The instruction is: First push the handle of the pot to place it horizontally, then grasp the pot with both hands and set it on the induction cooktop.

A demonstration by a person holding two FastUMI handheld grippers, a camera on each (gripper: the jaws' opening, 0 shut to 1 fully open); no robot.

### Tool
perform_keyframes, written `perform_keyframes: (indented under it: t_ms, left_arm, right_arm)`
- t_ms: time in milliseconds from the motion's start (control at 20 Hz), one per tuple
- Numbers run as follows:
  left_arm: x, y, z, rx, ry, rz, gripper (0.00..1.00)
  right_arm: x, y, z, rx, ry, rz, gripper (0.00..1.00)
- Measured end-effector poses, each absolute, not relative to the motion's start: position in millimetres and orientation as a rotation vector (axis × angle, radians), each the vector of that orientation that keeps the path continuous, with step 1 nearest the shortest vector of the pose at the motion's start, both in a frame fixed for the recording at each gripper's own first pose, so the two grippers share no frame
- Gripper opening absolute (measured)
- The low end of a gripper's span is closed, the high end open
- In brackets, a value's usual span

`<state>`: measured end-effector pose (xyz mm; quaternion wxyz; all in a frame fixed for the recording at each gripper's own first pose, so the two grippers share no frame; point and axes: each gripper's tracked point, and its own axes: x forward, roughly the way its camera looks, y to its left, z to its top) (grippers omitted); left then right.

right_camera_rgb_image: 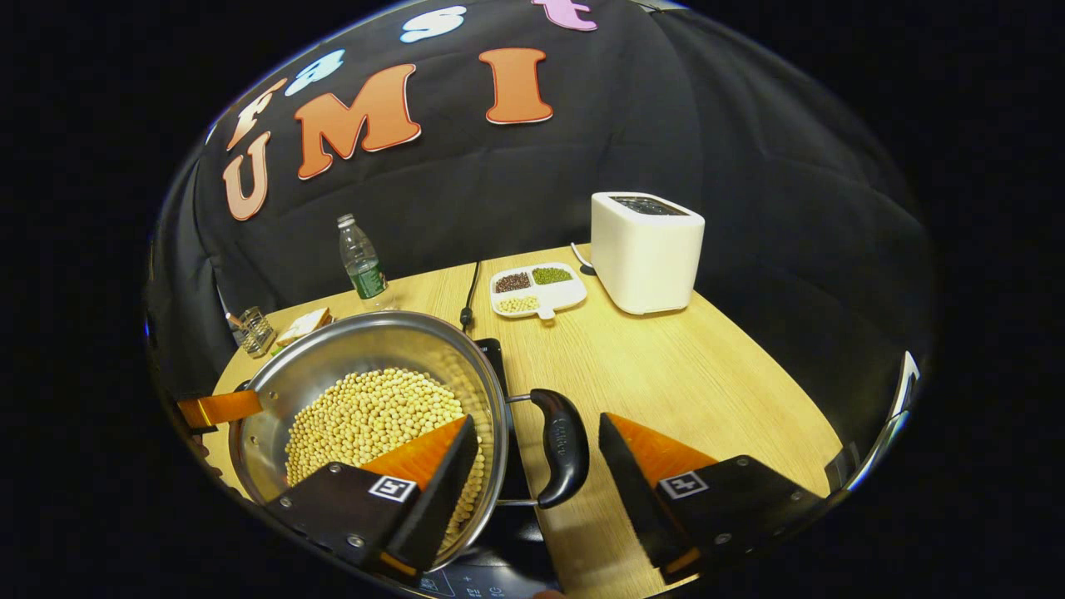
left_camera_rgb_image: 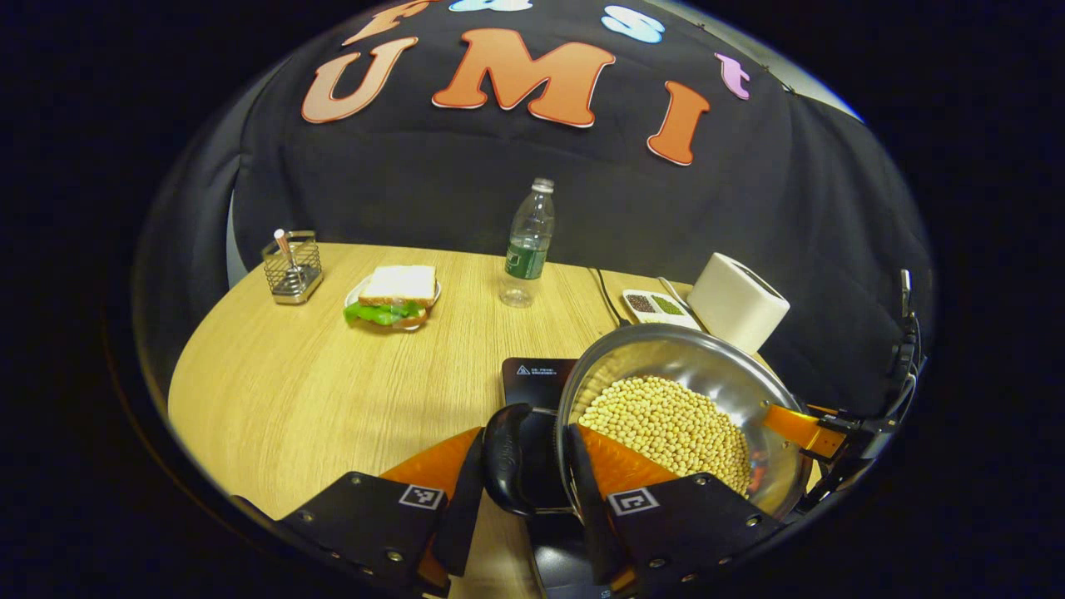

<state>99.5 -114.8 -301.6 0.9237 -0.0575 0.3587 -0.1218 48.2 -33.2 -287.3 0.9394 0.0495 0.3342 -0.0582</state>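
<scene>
The steel pot (left_camera_rgb_image: pixel 678 399) sits low and right of centre in the left gripper view, heaped with pale yellow beans (left_camera_rgb_image: pixel 670 428), and it rests over the dark induction cooktop (left_camera_rgb_image: pixel 537 378), whose black glass shows at its left edge. In that view the left gripper (left_camera_rgb_image: pixel 528 474) has its fingers on either side of the pot's black handle (left_camera_rgb_image: pixel 509 457), one finger outside and one reaching over the rim above the beans; whether both press on it I cannot tell. In the right gripper view the pot (right_camera_rgb_image: pixel 374 391) fills the lower left, and its other black handle (right_camera_rgb_image: pixel 562 445) lies between the spread fingers of the right gripper (right_camera_rgb_image: pixel 537 453), released, with a clear gap on the handle's right side. Farther back on the wooden table (right_camera_rgb_image: pixel 666 366), a white divided dish (right_camera_rgb_image: pixel 537 291) holds dark, green and pale grains in separate sections, just beside a white toaster (right_camera_rgb_image: pixel 645 249). In the left gripper view a water bottle (left_camera_rgb_image: pixel 528 241) stands at upper centre, a sandwich (left_camera_rgb_image: pixel 393 295) on a plate to its left, and a wire holder (left_camera_rgb_image: pixel 291 266) at upper left.
</scene>
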Motion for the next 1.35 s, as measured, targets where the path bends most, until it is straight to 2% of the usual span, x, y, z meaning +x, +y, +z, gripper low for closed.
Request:
perform_keyframes:
  t_ms: [150,200,250,300,600,800,850,950,1000,1100,1300,1350]
  left_arm:
    - [103,-106,-278,-0.152,0.679,-0.226,0.58]
    - [104,-106,-266,-0.174,0.649,-0.228,0.64]
    - [104,-103,-251,-0.183,0.627,-0.229,0.89]
    - [104,-98,-238,-0.170,0.608,-0.227,0.94]
    - [112,-61,-118,-0.058,0.373,-0.184,0.92]
    - [108,-27,-41,0.025,0.233,-0.110,0.92]
    - [107,-21,-25,0.051,0.202,-0.092,0.89]
    - [103,-9,11,0.092,0.123,-0.057,0.92]
    - [98,-5,28,0.100,0.090,-0.047,0.89]
    - [85,2,50,0.127,0.052,-0.028,0.91]
    - [67,7,74,0.168,0.010,-0.008,0.88]
    - [62,1,74,0.166,0.009,-0.019,0.91]
  right_arm:
    - [52,-30,-263,0.085,0.634,-0.112,0.95]
    - [52,-28,-253,0.077,0.615,-0.106,0.95]
    - [52,-25,-241,0.075,0.592,-0.096,0.95]
    - [54,-20,-227,0.077,0.571,-0.083,0.95]
    - [55,-5,-119,0.038,0.377,-0.037,0.95]
    - [49,7,-53,0.018,0.272,0.004,0.95]
    - [46,9,-37,0.025,0.247,0.013,0.95]
    - [38,7,-2,0.027,0.188,0.014,0.94]
    - [35,5,14,0.020,0.155,0.008,0.94]
    - [24,2,43,0.010,0.100,0.006,0.94]
    - [0,-1,91,0.015,0.006,0.023,0.94]
    - [-5,-4,101,0.012,-0.019,0.017,0.94]
